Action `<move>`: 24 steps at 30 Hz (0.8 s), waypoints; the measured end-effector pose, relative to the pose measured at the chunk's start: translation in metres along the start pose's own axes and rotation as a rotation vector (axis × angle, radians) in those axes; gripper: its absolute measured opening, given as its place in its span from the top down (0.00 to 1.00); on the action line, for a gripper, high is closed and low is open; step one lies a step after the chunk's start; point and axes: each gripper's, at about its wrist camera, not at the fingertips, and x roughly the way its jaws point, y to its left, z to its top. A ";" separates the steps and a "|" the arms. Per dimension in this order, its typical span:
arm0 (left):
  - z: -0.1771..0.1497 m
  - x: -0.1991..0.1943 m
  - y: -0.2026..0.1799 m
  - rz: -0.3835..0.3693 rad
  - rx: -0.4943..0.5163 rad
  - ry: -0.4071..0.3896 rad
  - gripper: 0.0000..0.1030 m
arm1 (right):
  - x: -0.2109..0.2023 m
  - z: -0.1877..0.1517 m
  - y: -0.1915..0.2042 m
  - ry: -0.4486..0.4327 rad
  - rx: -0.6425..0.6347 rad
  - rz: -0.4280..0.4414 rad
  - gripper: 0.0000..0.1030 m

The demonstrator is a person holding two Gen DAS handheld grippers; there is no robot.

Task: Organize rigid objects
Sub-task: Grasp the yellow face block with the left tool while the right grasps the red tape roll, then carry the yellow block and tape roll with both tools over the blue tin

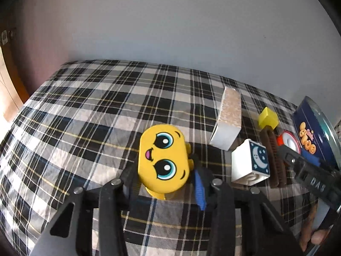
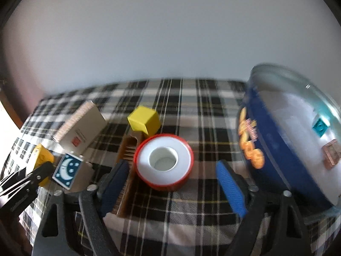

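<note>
A yellow toy block with a cartoon face (image 1: 163, 155) stands on the plaid cloth (image 1: 85, 117). My left gripper (image 1: 164, 164) is shut on it, one pad on each side. In the right wrist view the same block (image 2: 42, 155) shows at the left edge with the left gripper on it. A red and white tape roll (image 2: 164, 160) lies flat between the blue pads (image 2: 230, 189) of my right gripper (image 2: 172, 166), which is open, with gaps on both sides. The roll (image 1: 287, 141) partly rests on a brown comb (image 2: 127, 149).
A white block with a moon picture (image 1: 251, 162), a white box with a glittery side (image 1: 229, 117) and a yellow cube (image 1: 268, 117) sit nearby. A round blue tin (image 2: 266, 149) at the right holds a teal block (image 2: 319, 127) and a brownish one (image 2: 331, 155). A wall rises behind the table.
</note>
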 end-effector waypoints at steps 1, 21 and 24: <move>0.001 0.002 0.001 0.000 0.000 0.004 0.60 | 0.002 0.001 -0.003 0.006 0.016 0.030 0.26; -0.001 -0.047 -0.003 -0.010 0.018 -0.265 0.60 | -0.091 -0.024 -0.006 -0.343 -0.058 0.136 0.42; -0.001 -0.059 -0.007 -0.042 0.039 -0.329 0.60 | -0.104 -0.023 -0.004 -0.400 -0.074 0.100 0.42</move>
